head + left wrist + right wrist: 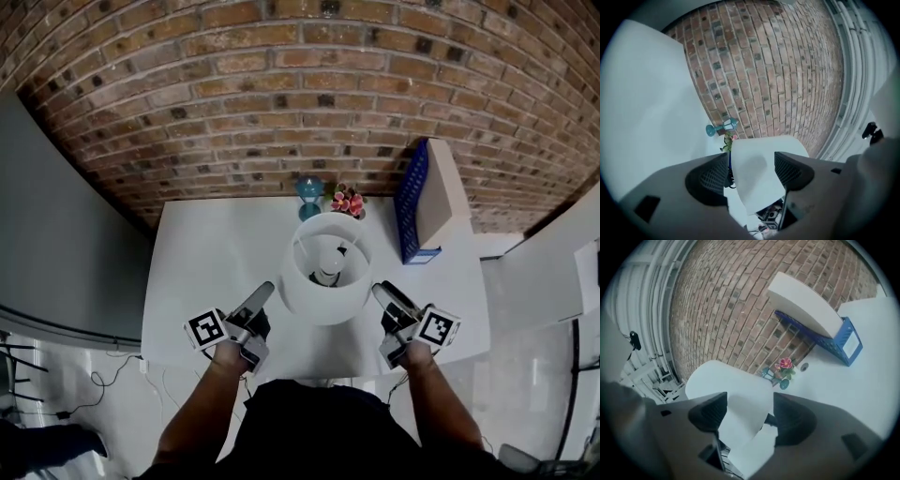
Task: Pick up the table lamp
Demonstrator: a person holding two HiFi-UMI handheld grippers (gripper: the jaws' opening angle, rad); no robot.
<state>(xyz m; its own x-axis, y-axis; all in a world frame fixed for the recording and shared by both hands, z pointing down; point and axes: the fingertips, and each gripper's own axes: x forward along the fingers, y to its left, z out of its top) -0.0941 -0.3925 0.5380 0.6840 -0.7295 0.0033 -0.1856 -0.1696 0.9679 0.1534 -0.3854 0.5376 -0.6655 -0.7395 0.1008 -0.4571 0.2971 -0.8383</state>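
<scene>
The table lamp [323,267] stands in the middle of the white table [206,262]; its white drum shade is seen from above, with the dark base showing through the top. My left gripper [263,294] is at the shade's left side, tips close to or touching it, jaws apart. My right gripper [382,292] mirrors it at the shade's right side, also open. In the left gripper view the shade [757,173] fills the gap ahead of the left gripper [751,165]. In the right gripper view the shade [733,394] lies just ahead of the right gripper [746,411].
A teal lantern ornament [309,190] and pink flowers [348,202] stand at the table's back edge by the brick wall. A blue file box [415,202] holding a beige board [441,192] sits at the back right. Cables lie on the floor at the left.
</scene>
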